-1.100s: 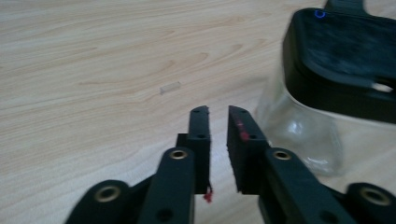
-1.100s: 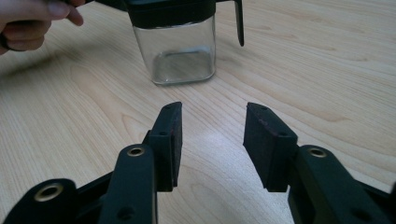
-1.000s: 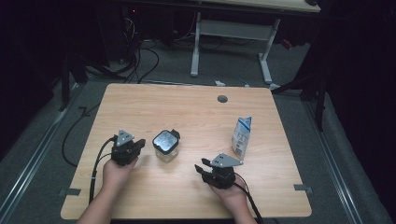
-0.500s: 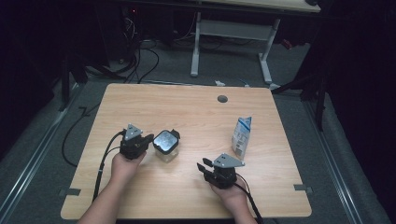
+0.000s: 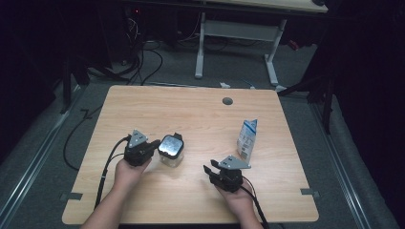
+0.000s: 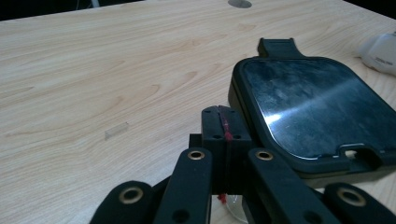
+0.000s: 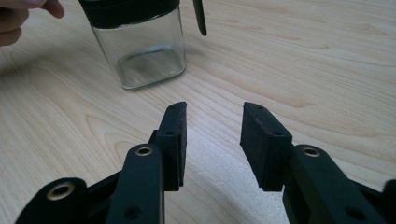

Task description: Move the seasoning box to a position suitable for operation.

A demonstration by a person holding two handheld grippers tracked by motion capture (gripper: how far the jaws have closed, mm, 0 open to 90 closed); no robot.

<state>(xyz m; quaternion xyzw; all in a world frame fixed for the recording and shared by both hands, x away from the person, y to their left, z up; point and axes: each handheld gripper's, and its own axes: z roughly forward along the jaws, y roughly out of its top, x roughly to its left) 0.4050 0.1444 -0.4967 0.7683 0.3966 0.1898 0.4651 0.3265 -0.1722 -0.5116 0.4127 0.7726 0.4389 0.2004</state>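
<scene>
Left of the table's [image 5: 143,102] middle, toward its near edge, we see the jar [image 5: 170,150], a clear square glass one with a dark lid, standing upright on the wood. The jar has kept its spot since the earlier frames, while our left gripper [image 5: 152,145] has come across from farther left, where a clear gap lay between them a second ago, and now sits just beside the jar's left side at lid height. In the left gripper view its jaws are pressed together with nothing between them, their tips right at the near corner of the lid [image 6: 317,107]; we cannot tell whether they touch it. The lid's glossy top slopes away to the right there, with a small tab at its far end. Our right gripper [image 5: 209,170] lies well to the right of the jar and nearer to us, resting low over the table, in the same place as before. Its jaws have just been opening again and stand parted, with bare wood between the pads. In the right gripper view [image 7: 212,140] the jar [image 7: 140,46] stands ahead and to the left, clear of the jaws, its glass body empty as far as we can see, and fingers of the left hand [image 7: 21,16] show at the picture's upper left corner. Farther right on the table, apart from both grippers, a small blue and white carton [image 5: 247,138] stands upright.
</scene>
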